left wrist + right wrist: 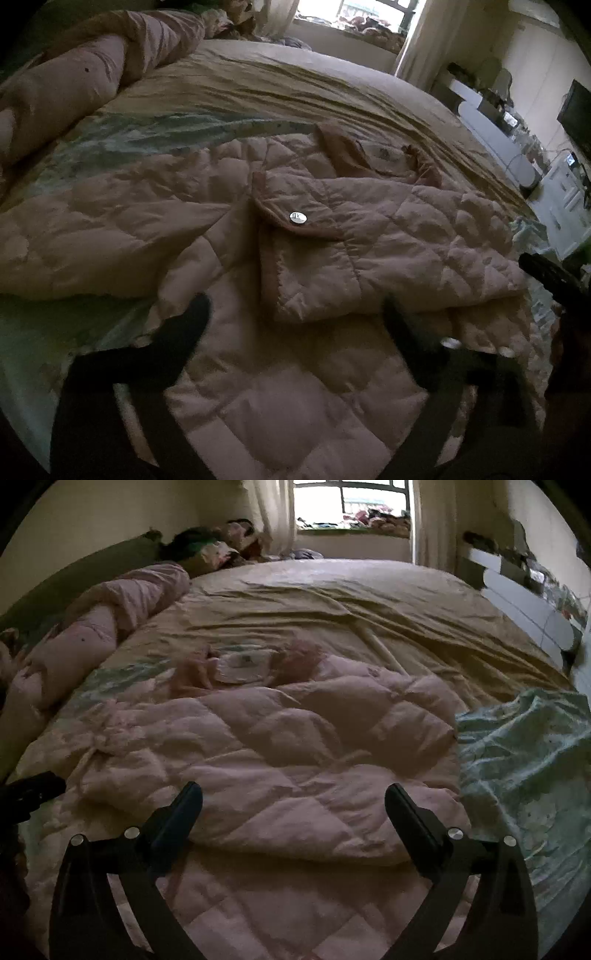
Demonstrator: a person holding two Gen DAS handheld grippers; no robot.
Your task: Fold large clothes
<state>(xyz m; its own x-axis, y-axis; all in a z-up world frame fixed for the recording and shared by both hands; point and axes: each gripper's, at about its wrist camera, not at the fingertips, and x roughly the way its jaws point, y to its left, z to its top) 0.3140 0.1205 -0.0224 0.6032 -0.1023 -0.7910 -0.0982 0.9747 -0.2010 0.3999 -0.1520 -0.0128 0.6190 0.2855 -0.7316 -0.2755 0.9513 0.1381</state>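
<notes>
A pink quilted puffer jacket (295,362) lies spread on the bed, collar (380,155) away from me. One side is folded over the middle, showing a pocket flap with a silver snap (297,217). My left gripper (295,310) is open just above the jacket's lower part, holding nothing. In the right wrist view the same jacket (295,760) fills the middle, collar and label (242,662) at the far end. My right gripper (293,797) is open over the folded edge, empty. The right gripper's tip also shows in the left wrist view (546,277).
The bed has a tan sheet (332,602) and a pale green patterned sheet (524,746). A rolled pink duvet (74,85) lies along the left side. A window (351,502) is at the far end. White furniture and clutter (517,122) stand on the right.
</notes>
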